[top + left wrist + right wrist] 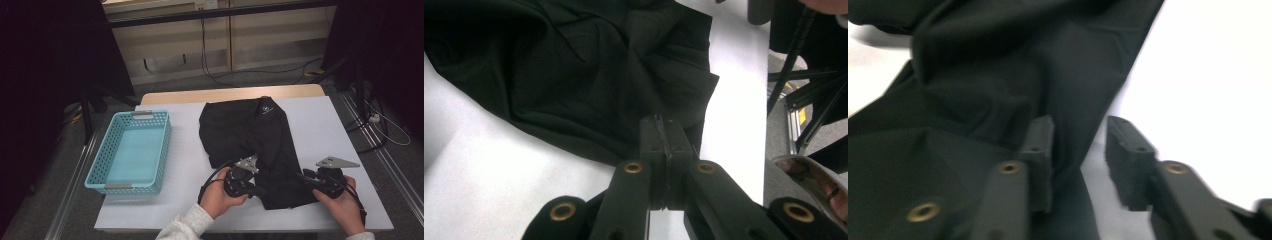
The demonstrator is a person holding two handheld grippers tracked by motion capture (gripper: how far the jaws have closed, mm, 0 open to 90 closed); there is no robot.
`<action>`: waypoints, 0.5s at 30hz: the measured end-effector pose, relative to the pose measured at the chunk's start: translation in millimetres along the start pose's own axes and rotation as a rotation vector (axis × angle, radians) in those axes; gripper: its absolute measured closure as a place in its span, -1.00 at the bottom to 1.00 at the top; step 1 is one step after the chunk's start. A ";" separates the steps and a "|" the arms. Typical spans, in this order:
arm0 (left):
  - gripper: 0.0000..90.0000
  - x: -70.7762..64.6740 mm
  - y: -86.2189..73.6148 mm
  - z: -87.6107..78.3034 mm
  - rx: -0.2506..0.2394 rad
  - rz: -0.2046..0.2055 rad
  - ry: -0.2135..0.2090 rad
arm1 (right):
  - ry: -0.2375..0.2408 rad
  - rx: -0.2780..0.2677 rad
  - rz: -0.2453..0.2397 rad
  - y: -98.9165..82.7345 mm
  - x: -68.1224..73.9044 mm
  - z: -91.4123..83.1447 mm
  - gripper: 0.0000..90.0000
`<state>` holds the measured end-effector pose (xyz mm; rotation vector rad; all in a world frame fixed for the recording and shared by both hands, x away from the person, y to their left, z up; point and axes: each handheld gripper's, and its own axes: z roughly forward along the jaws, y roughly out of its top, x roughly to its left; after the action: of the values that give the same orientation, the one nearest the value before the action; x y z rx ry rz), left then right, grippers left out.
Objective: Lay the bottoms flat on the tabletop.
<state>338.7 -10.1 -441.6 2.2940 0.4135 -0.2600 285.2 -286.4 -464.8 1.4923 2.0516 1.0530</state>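
Basket (131,152) in high view; gripper views: garment (574,75) close.

The left gripper (256,190), in the left hand (220,196), has its jaws pressed together. The right gripper (1079,150), in the right hand (345,204), faces it with jaws parted.

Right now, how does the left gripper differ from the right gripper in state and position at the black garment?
The left gripper has its jaws closed together at the near edge of the black garment, whereas the right gripper has its jaws apart, with a fold of cloth and bare table between them. In the high view the left gripper sits at the garment's left lower edge, the right gripper at its right edge. Both are hand-held and black.
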 end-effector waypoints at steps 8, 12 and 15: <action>1.00 -6.3 2.8 -1.0 0.000 0.037 -0.025 | 0.033 -0.033 -0.028 6.0 -3.4 -8.7 0.96; 1.00 -6.9 2.8 0.8 0.002 0.044 -0.030 | 0.003 -0.055 -0.035 8.7 -6.9 -14.8 0.94; 1.00 -6.7 1.2 4.5 0.019 0.047 -0.023 | -0.037 -0.072 -0.070 5.8 -8.7 -6.3 0.75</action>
<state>332.6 -15.6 -441.9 2.3145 0.3458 -0.2677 287.6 -295.8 -457.4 1.3847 2.0036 1.0531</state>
